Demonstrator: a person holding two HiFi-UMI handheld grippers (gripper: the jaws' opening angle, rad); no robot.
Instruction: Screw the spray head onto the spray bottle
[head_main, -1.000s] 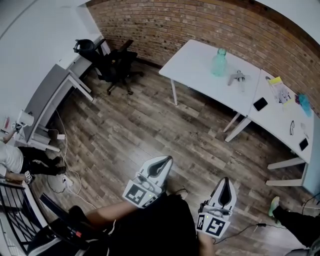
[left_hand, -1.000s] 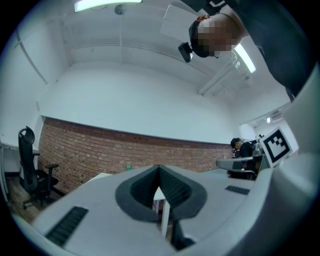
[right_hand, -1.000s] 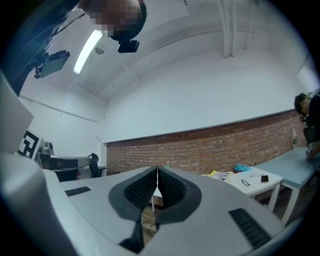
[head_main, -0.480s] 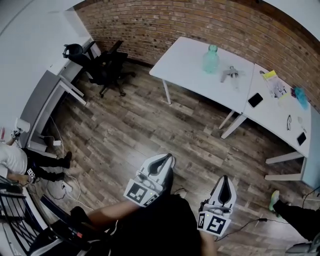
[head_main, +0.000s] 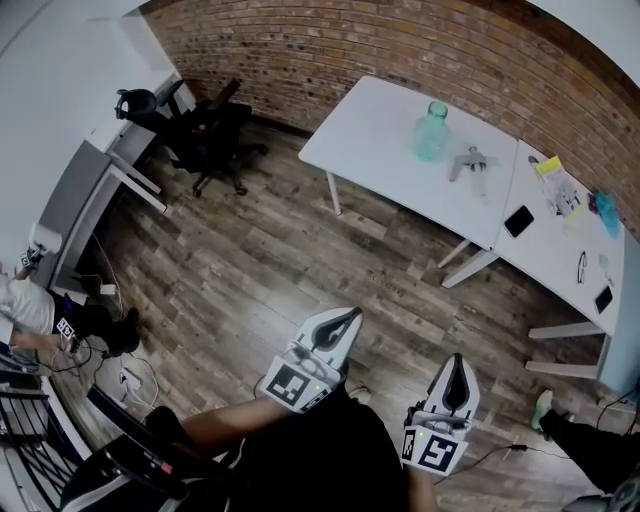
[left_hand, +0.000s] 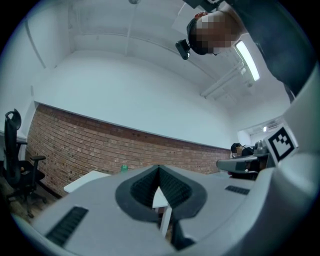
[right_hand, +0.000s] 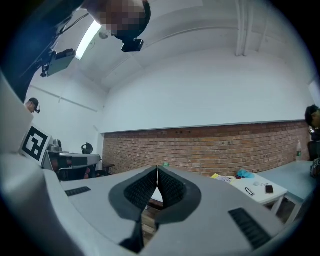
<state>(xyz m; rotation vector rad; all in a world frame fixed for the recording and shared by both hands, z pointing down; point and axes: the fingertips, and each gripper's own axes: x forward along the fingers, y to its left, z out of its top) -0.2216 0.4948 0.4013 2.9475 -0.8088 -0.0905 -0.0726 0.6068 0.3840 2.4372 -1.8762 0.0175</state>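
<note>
Above floorboards (head_main: 250, 250), left tongs (head_main: 349, 316) and right tongs (head_main: 456, 360) point seemingly level.

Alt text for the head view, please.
The left gripper and right gripper are shut and empty above the wood floor, short of the white table. On it a green spray bottle stands upright with the spray head lying apart beside it.

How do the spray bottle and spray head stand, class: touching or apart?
Apart. The head view shows bare table between the spray bottle and spray head.
</note>
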